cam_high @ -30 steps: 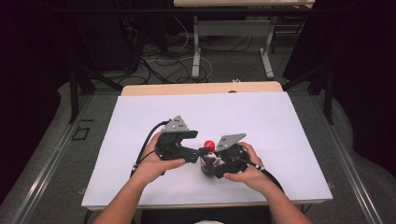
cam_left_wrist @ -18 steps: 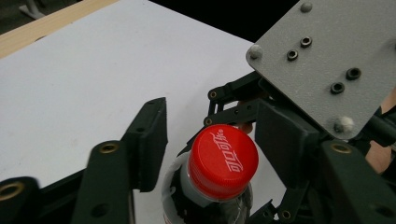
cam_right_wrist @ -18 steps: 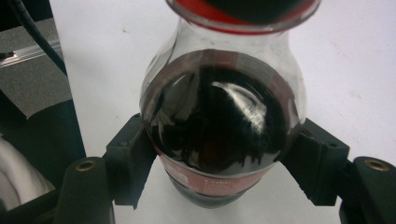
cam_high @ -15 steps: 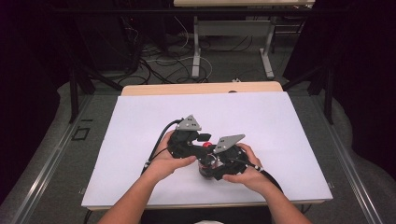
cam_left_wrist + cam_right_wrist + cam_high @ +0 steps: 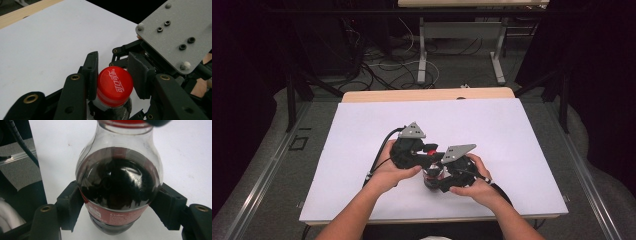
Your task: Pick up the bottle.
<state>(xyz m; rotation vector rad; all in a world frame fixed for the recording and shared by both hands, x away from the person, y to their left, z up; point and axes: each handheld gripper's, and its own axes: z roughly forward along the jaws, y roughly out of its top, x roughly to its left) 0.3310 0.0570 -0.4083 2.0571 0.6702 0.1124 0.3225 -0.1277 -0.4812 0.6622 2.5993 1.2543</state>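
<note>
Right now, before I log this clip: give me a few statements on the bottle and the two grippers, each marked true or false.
1. The left gripper has its fingers on the red cap. True; they have just been closing on it.
2. The right gripper grips the bottle at its body. True.
3. The bottle is empty. False; dark liquid fills it to the shoulder.
4. The cap lies on the table beside the bottle. False; it sits on the bottle's neck.
5. The bottle lies flat. False; it stands upright.

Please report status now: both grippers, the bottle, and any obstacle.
Left gripper just closed on red cap. Right gripper clamps bottle body, upright on table. Nothing in the way.
</note>
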